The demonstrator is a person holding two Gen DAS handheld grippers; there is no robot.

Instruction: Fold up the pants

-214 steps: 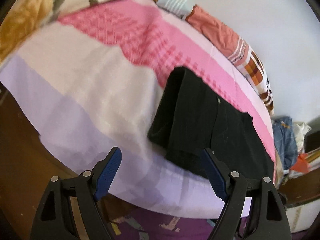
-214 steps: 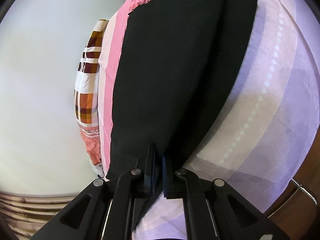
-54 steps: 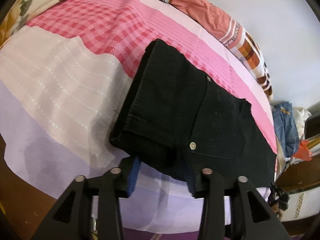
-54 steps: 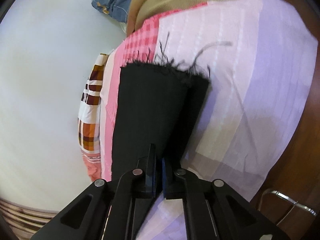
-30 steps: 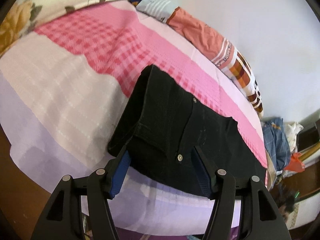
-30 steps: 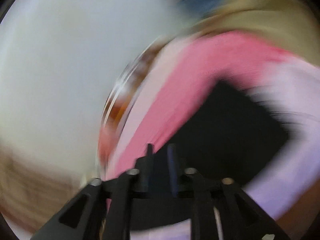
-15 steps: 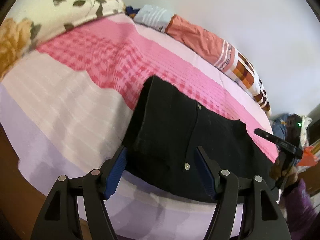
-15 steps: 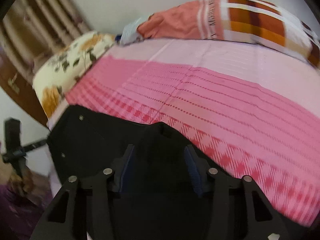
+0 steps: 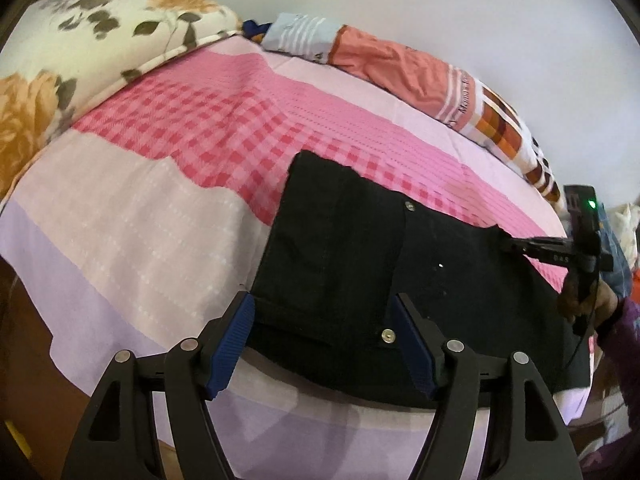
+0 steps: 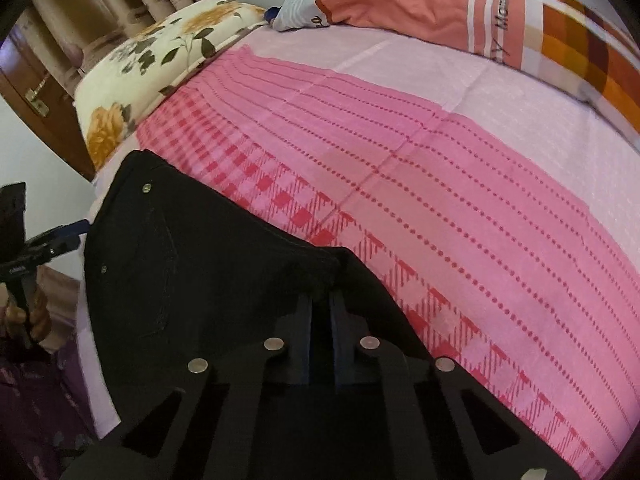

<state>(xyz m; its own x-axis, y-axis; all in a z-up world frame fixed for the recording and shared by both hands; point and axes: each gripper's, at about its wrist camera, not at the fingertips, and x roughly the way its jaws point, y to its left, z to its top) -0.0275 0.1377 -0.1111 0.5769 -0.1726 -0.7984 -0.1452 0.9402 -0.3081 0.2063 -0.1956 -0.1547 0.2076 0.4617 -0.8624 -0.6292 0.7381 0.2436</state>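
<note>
Pink-and-lilac checked bedsheet (image 9: pixel 168 216) covers the bed. Folded black pants (image 9: pixel 360 264) lie on it toward 5 o'clock in the left wrist view. Floral cream pillow (image 9: pixel 80 52) sits at 10 o'clock. Left gripper (image 9: pixel 324 336) stands wide, straddling the waistband. Right gripper (image 10: pixel 320 312) is narrowed, pinching the pants' fabric.

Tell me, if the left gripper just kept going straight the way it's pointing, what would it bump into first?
Most likely the pants. The left gripper is open, its blue pads either side of the waistband end, which lies right ahead on the bed. Depth is hard to judge through the fisheye.
</note>
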